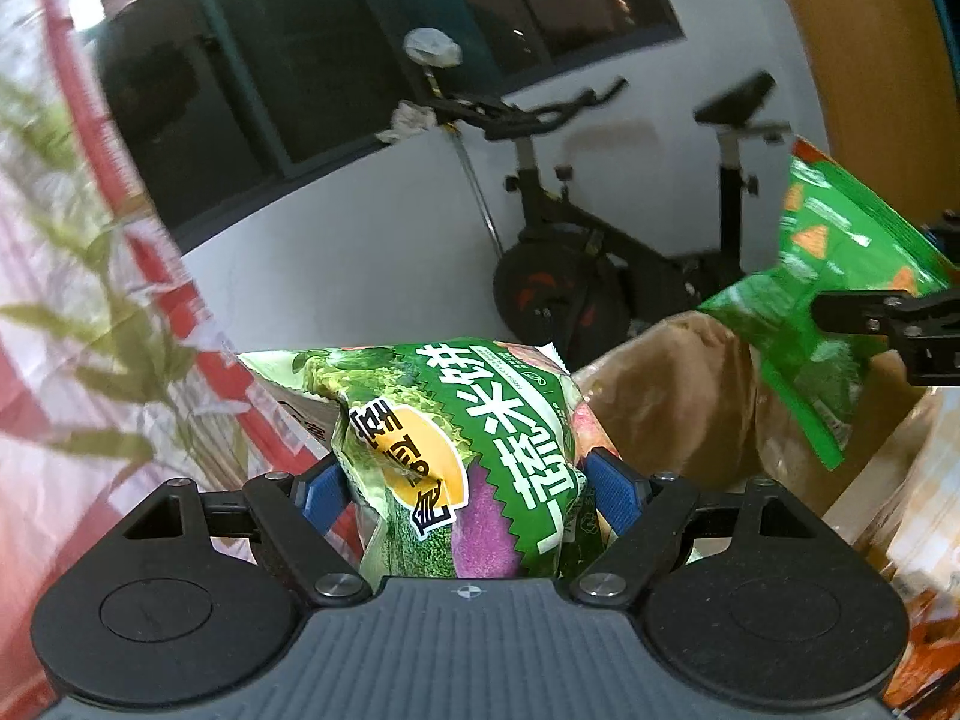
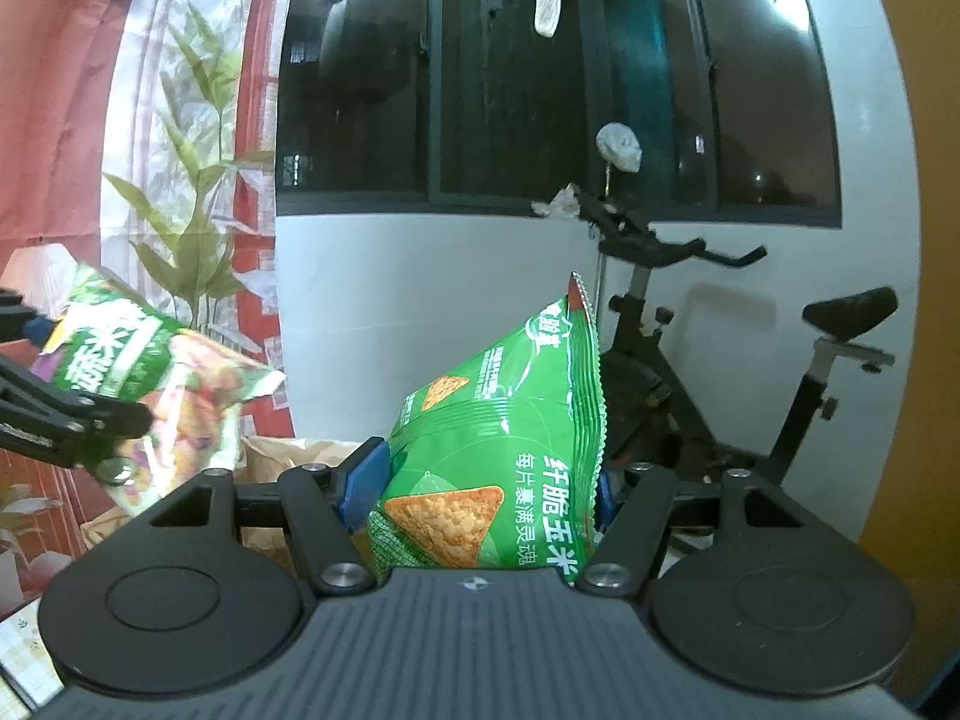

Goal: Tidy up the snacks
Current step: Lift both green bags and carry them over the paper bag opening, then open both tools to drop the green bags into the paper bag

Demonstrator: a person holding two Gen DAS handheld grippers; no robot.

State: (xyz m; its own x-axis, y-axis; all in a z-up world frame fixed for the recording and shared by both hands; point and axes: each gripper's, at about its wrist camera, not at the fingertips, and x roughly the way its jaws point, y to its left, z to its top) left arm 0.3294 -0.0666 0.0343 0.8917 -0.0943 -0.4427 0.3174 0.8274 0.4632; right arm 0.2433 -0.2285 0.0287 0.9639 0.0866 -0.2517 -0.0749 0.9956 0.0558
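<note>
My left gripper (image 1: 465, 489) is shut on a green vegetable rice-cracker bag (image 1: 456, 438) with a yellow and purple print, held up in the air. The bag also shows at the left of the right wrist view (image 2: 162, 372), with the left gripper (image 2: 78, 414) around it. My right gripper (image 2: 486, 489) is shut on a green corn-chip bag (image 2: 504, 432) printed with triangular chips. In the left wrist view that bag (image 1: 822, 282) hangs at the right edge, with the right gripper (image 1: 888, 318) on it. A brown paper bag (image 1: 678, 396) stands open below and between the two snack bags.
A black exercise bike (image 1: 576, 240) stands against the white wall, also in the right wrist view (image 2: 720, 360). A dark window (image 2: 540, 72) is above it. A red and white curtain with bamboo print (image 1: 72, 312) hangs at the left. A wooden panel (image 1: 870, 42) is at the right.
</note>
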